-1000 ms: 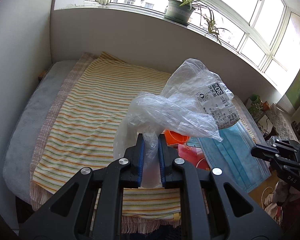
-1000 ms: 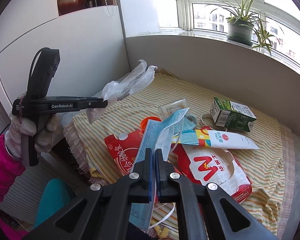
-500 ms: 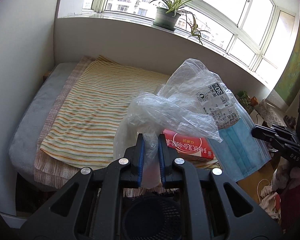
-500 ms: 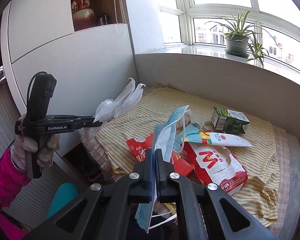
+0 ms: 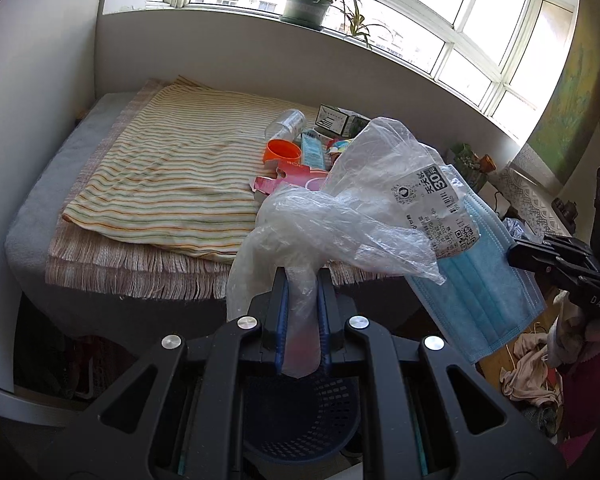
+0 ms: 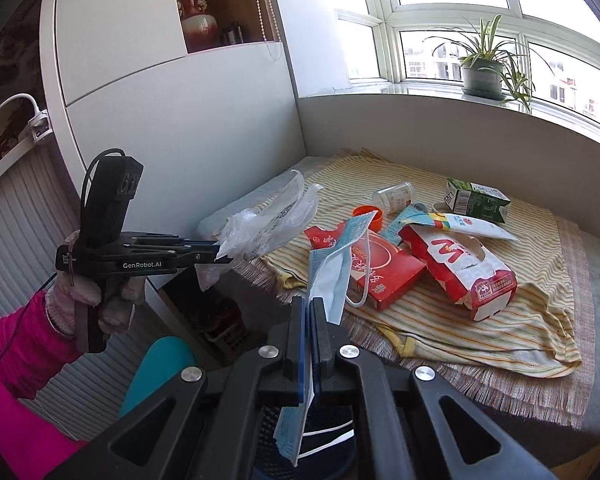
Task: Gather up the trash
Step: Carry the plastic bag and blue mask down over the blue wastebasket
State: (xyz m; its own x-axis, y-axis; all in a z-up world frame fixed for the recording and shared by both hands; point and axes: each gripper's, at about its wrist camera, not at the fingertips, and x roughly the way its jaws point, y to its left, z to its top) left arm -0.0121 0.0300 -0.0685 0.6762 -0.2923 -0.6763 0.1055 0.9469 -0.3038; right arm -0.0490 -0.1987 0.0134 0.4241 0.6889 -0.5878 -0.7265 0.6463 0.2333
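Observation:
My left gripper [image 5: 302,280] is shut on a crumpled clear plastic bag [image 5: 352,208] with a printed label, held off the front edge of the bed. In the right wrist view the same left gripper [image 6: 220,254] and plastic bag [image 6: 268,222] show at left, held by a gloved hand. My right gripper [image 6: 308,312] is shut on a blue face mask [image 6: 332,268]; that face mask [image 5: 480,292] hangs at right in the left view. A dark blue perforated bin [image 5: 296,412] sits on the floor below both grippers, bin [image 6: 320,428] mostly hidden behind the jaws.
On the striped cloth [image 6: 480,320] of the bed lie red cartons [image 6: 456,268], a green carton [image 6: 478,200], a clear cup [image 6: 394,196], an orange lid [image 5: 284,152] and a white tube. A potted plant [image 6: 484,68] stands on the sill. White cabinet at left; clutter on the floor at right.
Both grippers have drawn back from the bed with their loads. The bed edge now lies ahead of them, and the dark blue bin has come into view underneath.

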